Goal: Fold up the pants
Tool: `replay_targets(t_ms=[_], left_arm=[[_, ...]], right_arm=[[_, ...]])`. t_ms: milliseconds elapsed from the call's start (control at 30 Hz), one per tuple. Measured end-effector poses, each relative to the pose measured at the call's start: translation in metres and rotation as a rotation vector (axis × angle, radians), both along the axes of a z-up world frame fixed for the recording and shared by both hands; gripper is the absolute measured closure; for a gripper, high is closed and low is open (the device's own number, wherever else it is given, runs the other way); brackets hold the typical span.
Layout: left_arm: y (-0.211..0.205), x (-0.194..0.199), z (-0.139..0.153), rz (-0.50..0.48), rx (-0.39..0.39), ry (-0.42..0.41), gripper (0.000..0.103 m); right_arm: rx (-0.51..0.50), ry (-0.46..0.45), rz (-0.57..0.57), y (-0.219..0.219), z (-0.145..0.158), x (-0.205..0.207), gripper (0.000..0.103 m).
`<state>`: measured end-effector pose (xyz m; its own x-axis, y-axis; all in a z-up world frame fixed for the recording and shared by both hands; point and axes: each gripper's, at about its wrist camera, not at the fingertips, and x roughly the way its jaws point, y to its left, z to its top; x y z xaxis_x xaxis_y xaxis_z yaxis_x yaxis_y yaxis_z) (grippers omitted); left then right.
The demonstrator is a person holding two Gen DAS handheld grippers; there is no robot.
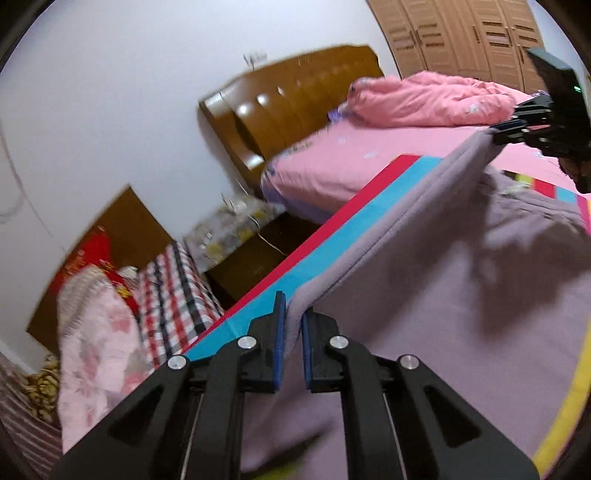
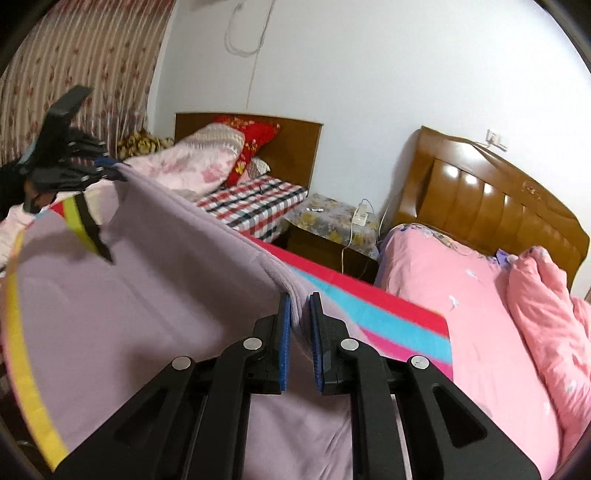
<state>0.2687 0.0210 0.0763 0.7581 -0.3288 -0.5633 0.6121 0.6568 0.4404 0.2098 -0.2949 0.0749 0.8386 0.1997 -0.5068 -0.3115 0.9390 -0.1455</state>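
Observation:
The lilac pants point(image 1: 424, 280) hang stretched between my two grippers above a striped mat point(image 1: 332, 236). My left gripper point(image 1: 293, 321) is shut on one end of the pants' top edge. My right gripper point(image 2: 300, 306) is shut on the other end of that edge; the pants point(image 2: 147, 295) hang down to its left. Each gripper shows in the other's view: the right one point(image 1: 506, 129) at the far upper right, the left one point(image 2: 107, 166) at the upper left, both pinching the taut edge. The lower part of the pants drapes onto the mat point(image 2: 388, 321).
A pink bed point(image 2: 461, 314) with a rumpled pink quilt point(image 1: 424, 99) and brown headboard point(image 2: 491, 199) lies beyond the mat. A dark nightstand point(image 2: 332, 236) stands between it and a second bed with a checked sheet point(image 2: 258, 206). A wooden wardrobe point(image 1: 461, 33) stands at the back.

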Motion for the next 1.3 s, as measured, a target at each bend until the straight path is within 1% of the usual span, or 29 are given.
replay_targets(t_ms=[33,67,100,167,233,267,300,333,367,400,433,467,500,533,567,600,667,733,767,833,900,967,1000,1033,1067,1167,1233,1267,1300], left_arm=[[-0.001,-0.019,-0.003,0.003,0.006,-0.013,0.095],[0.0,-0.047,-0.013,0.013,0.009,-0.015,0.095],[0.001,-0.064,-0.024,0.024,0.004,0.004,0.094],[0.002,-0.089,-0.056,0.056,-0.01,0.07,0.093],[0.004,-0.1,-0.092,0.1,-0.014,0.154,0.092],[0.006,-0.103,-0.107,0.128,-0.031,0.193,0.091],[0.007,-0.104,-0.118,0.155,-0.06,0.23,0.088],[0.011,-0.103,-0.125,0.181,-0.093,0.266,0.087],[0.016,-0.104,-0.127,0.212,-0.137,0.284,0.085],[0.023,-0.106,-0.124,0.236,-0.186,0.288,0.071],[0.03,-0.111,-0.119,0.253,-0.261,0.303,0.039],[0.041,-0.118,-0.109,0.265,-0.379,0.33,0.022],[0.053,-0.125,-0.104,0.279,-0.467,0.332,0.006],[0.063,-0.133,-0.099,0.289,-0.549,0.337,0.006],[0.071,-0.137,-0.098,0.286,-0.63,0.375,0.006],[0.074,-0.137,-0.099,0.293,-0.667,0.41,0.006],[0.077,-0.13,-0.1,0.348,-0.687,0.446,0.008],[0.081,-0.124,-0.103,0.387,-0.734,0.472,0.008],[0.087,-0.118,-0.105,0.415,-0.777,0.502,0.008],[0.095,-0.113,-0.113,0.455,-0.83,0.545,0.012],[0.105,-0.111,-0.121,0.496,-0.84,0.568,0.018],[0.109,-0.103,-0.122,0.514,-0.848,0.572,0.025],[0.11,-0.101,-0.121,0.517,-0.85,0.572,0.027],[0.111,-0.098,-0.12,0.519,-0.85,0.57,0.03],[0.111,-0.098,-0.119,0.518,-0.847,0.568,0.03],[0.109,-0.096,-0.118,0.515,-0.838,0.572,0.03],[0.109,-0.095,-0.121,0.515,-0.834,0.58,0.03],[0.11,-0.094,-0.123,0.518,-0.831,0.585,0.03],[0.11,-0.093,-0.125,0.524,-0.829,0.589,0.03]], right_arm=[[0.009,0.003,-0.004,0.002,-0.003,-0.016,0.09],[0.018,0.013,-0.007,0.003,-0.009,-0.032,0.09],[0.031,0.039,-0.016,0.004,-0.02,-0.051,0.09],[0.046,0.089,-0.041,0.004,-0.042,-0.072,0.09],[0.094,0.179,-0.067,0.002,-0.071,-0.084,0.088],[0.116,0.231,-0.091,0.001,-0.087,-0.086,0.083],[0.124,0.258,-0.103,0.001,-0.096,-0.09,0.08],[0.129,0.278,-0.123,-0.001,-0.102,-0.094,0.078],[0.148,0.281,-0.149,-0.005,-0.102,-0.102,0.07],[0.186,0.271,-0.158,-0.009,-0.099,-0.114,0.051],[0.24,0.256,-0.165,-0.015,-0.093,-0.124,0.04],[0.343,0.222,-0.188,-0.03,-0.085,-0.139,0.024],[0.408,0.201,-0.204,-0.039,-0.082,-0.147,0.023],[0.468,0.193,-0.217,-0.048,-0.08,-0.154,0.023],[0.514,0.196,-0.234,-0.056,-0.08,-0.159,0.025],[0.55,0.211,-0.262,-0.063,-0.083,-0.159,0.028],[0.58,0.255,-0.348,-0.078,-0.089,-0.151,0.036],[0.611,0.27,-0.423,-0.095,-0.092,-0.142,0.04],[0.64,0.276,-0.454,-0.104,-0.095,-0.14,0.041],[0.713,0.303,-0.491,-0.118,-0.103,-0.133,0.041],[0.747,0.329,-0.502,-0.129,-0.106,-0.12,0.042],[0.786,0.353,-0.495,-0.14,-0.108,-0.109,0.042],[0.815,0.374,-0.492,-0.137,-0.113,-0.109,0.042],[0.843,0.414,-0.493,-0.14,-0.116,-0.104,0.042],[0.859,0.472,-0.501,-0.142,-0.12,-0.098,0.042],[0.837,0.496,-0.505,-0.141,-0.121,-0.093,0.044],[0.838,0.496,-0.518,-0.142,-0.119,-0.089,0.044],[0.831,0.499,-0.526,-0.143,-0.119,-0.085,0.045],[0.826,0.496,-0.532,-0.143,-0.12,-0.083,0.049]])
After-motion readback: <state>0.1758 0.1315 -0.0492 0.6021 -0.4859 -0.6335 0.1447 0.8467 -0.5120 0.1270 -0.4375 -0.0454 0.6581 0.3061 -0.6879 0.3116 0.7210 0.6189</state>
